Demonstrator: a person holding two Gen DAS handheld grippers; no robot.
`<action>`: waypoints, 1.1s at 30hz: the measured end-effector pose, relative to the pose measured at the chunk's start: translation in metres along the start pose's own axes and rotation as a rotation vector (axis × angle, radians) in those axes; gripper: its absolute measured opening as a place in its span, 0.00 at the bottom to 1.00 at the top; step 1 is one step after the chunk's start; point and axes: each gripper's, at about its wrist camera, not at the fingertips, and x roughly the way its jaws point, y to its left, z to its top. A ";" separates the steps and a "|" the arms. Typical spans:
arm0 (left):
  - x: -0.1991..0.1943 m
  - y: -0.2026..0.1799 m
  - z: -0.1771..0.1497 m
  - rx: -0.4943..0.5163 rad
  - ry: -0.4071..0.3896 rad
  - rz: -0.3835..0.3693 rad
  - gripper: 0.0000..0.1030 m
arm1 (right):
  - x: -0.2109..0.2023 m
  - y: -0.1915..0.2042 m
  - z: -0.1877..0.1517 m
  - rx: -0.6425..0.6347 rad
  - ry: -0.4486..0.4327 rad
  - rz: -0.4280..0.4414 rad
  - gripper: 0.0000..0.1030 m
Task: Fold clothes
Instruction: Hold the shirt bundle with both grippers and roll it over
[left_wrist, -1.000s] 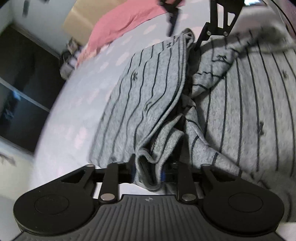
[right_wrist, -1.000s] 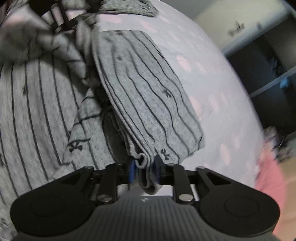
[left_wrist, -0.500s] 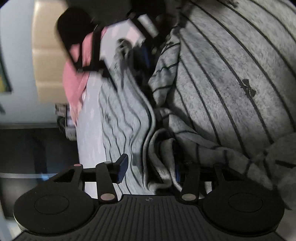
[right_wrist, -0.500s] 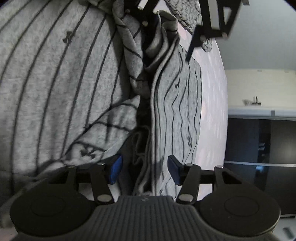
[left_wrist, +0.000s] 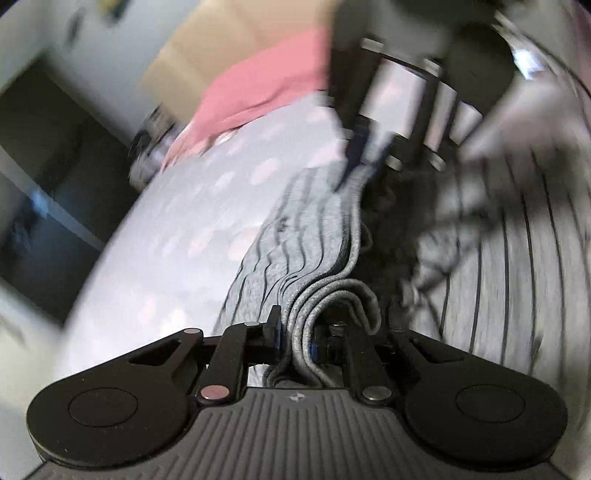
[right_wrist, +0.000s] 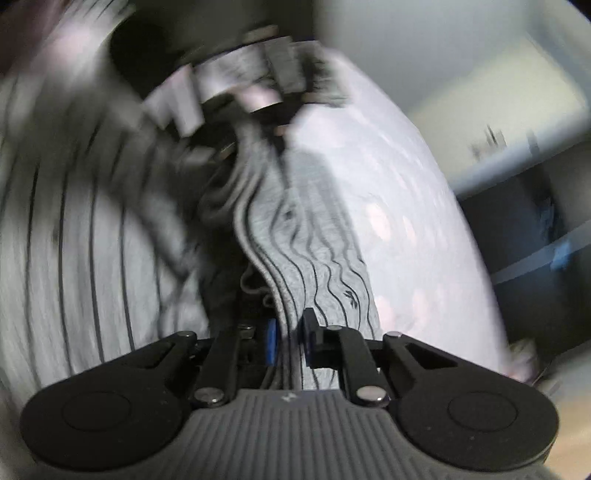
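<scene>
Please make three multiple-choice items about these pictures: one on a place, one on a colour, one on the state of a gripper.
1. Where does the grey striped garment lie?
A. on a spotted bedsheet
B. in a basket
C. on a wooden chair

2. What colour is the cloth beyond the bedsheet?
A. green
B. pink
C. yellow

3. What is the left gripper doing?
A. standing wide open, empty
B. clamped on folded garment edges
C. holding a hanger

Answers: 1 A, pale spotted sheet spreads under the garment. 2 B, it shows pink in the left wrist view. 3 B, its jaws have just been closing and pinch stacked grey layers.
</scene>
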 end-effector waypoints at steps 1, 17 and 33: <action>-0.001 0.005 0.000 -0.060 0.004 -0.014 0.11 | 0.000 -0.007 -0.001 0.060 0.001 0.023 0.15; -0.012 -0.078 -0.016 0.524 0.020 0.149 0.43 | -0.010 0.016 -0.014 0.013 0.092 0.101 0.34; -0.012 -0.059 0.008 0.434 0.025 0.055 0.15 | -0.001 0.036 -0.006 -0.221 0.048 0.047 0.28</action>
